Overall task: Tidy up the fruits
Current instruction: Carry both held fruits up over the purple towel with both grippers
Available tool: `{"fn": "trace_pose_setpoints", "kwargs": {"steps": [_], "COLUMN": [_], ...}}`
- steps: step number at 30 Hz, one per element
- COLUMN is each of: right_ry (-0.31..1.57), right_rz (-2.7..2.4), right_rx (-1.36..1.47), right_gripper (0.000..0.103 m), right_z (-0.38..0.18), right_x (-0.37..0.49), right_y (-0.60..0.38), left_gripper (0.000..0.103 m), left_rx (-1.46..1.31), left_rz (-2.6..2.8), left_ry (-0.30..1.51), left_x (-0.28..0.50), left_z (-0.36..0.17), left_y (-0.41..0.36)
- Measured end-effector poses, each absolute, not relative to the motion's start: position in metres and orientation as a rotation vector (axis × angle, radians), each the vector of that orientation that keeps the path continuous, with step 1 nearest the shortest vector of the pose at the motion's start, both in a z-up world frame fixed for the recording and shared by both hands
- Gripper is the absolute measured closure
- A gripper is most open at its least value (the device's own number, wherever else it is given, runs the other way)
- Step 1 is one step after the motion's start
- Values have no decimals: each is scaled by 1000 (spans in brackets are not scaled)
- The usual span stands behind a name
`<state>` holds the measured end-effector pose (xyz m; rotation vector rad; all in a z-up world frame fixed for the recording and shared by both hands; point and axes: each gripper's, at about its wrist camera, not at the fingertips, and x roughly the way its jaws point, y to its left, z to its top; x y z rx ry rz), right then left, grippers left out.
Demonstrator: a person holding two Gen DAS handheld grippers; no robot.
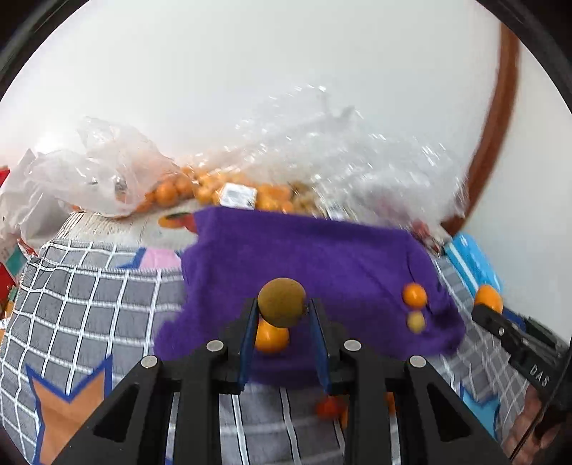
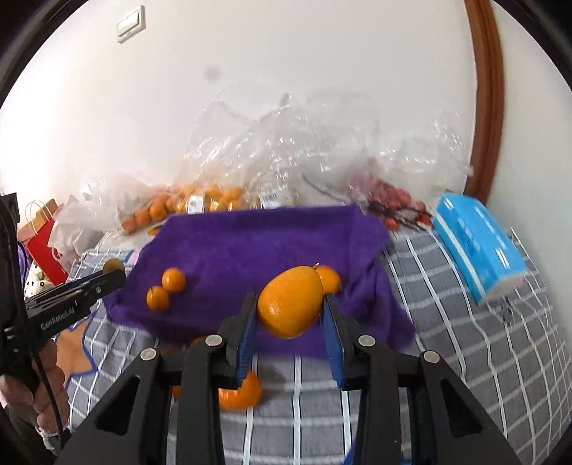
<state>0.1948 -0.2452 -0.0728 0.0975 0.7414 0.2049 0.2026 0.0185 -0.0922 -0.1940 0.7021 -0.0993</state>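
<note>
left claw (image 1: 282,309) and right claw (image 2: 290,309) both angle downward, each clamped on a fruit.

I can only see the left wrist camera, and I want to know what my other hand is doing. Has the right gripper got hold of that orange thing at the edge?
Observer: Yes. The right gripper is shut on an oval orange fruit, held above the purple cloth.
Operator: What are the blurry red bits at the back?
Observer: Small red fruits on dark twigs, lying beside the blue tissue pack.
Operator: Is there anything on the wall?
Observer: A white light switch, high up on the left.
</note>
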Motion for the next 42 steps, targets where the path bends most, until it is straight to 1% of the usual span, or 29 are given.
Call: {"fn": "trace_pose_setpoints", "kwargs": {"steps": [5, 12, 18, 28, 42], "right_ry": [730, 785, 746, 811, 834], "right_rz": [214, 139, 100, 100, 87], "right_rx": [104, 114, 175, 118, 103], "right_gripper": [68, 68, 68, 68, 68], "right_z": [-75, -121, -120, -135, -142], "right_x": [227, 244, 240, 246, 250], "right_y": [-242, -262, -292, -278, -279], "left_gripper": [76, 76, 76, 76, 76], "left_rx": [-230, -237, -226, -233, -219], "left_rz": [-48, -54, -68, -57, -43], "left_ry": [673, 667, 634, 630, 648], "left_x": [219, 220, 220, 222, 227], "left_z": [-97, -119, -120, -124, -132], "left_y": [35, 42, 38, 37, 32]}}
